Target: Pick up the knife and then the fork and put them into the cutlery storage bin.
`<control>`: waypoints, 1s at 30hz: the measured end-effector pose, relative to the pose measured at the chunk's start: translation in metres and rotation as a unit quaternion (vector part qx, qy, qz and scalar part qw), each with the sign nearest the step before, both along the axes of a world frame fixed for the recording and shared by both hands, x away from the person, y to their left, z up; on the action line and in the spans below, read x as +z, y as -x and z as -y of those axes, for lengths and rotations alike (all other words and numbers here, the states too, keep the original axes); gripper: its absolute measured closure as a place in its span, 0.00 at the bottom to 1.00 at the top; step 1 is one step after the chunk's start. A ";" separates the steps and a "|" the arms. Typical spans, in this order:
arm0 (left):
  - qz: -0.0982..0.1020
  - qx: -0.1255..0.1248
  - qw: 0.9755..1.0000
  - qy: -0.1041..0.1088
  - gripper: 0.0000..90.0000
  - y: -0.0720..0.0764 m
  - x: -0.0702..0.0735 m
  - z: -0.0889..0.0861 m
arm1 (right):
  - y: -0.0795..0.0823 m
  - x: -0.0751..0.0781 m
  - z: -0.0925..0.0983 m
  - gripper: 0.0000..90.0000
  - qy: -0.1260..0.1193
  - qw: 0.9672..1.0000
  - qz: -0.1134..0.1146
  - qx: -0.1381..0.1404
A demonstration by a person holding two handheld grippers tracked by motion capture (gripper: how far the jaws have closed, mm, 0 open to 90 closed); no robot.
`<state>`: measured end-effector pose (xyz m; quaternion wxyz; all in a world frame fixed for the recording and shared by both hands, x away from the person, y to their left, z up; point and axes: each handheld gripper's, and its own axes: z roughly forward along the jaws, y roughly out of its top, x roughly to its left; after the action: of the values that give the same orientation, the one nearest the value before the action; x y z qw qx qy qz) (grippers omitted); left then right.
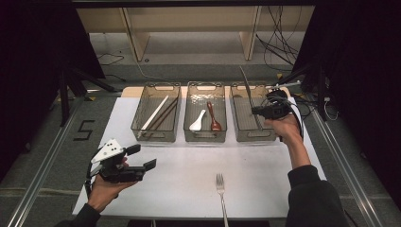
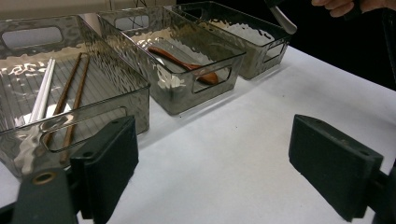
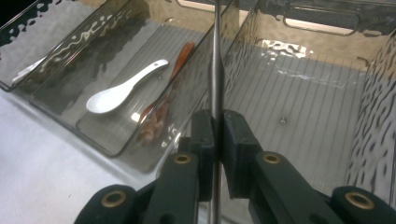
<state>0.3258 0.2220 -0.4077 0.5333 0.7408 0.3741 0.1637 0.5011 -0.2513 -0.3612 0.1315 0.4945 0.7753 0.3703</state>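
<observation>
My right gripper (image 3: 216, 135), clenched on the knife (image 3: 215, 70) over the right-hand bin (image 3: 327, 140), should lower it flat before releasing; left gripper (image 2: 210, 158) idles agape.

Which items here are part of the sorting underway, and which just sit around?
In the job: right gripper, shut on a metal utensil; right bin; fork on the table.
Lying about: chopsticks, white spoon, brown spoon, floor cables.

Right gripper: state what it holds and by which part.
The right gripper is shut on a thin metal utensil, clamped on its slim handle; its working end cannot be told.
</observation>
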 end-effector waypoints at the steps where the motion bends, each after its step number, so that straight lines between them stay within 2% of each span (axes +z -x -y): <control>1: 0.001 0.001 1.000 0.000 0.17 0.000 0.000 0.000 | -0.002 0.000 -0.001 0.94 0.001 1.000 0.000 -0.003; 8: 0.000 0.000 1.000 0.001 0.17 0.000 0.000 0.000 | -0.015 -0.001 -0.007 0.94 -0.001 1.000 -0.010 -0.024; 14: 0.000 -0.001 1.000 0.001 0.17 0.000 0.000 0.001 | -0.024 -0.007 -0.008 0.94 -0.004 0.999 -0.020 -0.046; 30: -0.001 -0.002 1.000 0.000 0.17 0.000 -0.001 0.001 | -0.032 -0.021 -0.007 0.94 -0.010 0.997 -0.035 -0.071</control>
<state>0.3259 0.2213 -0.4086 0.5337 0.7413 0.3733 0.1623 0.5336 -0.2441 -0.3818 0.1255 0.5622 0.7386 0.3503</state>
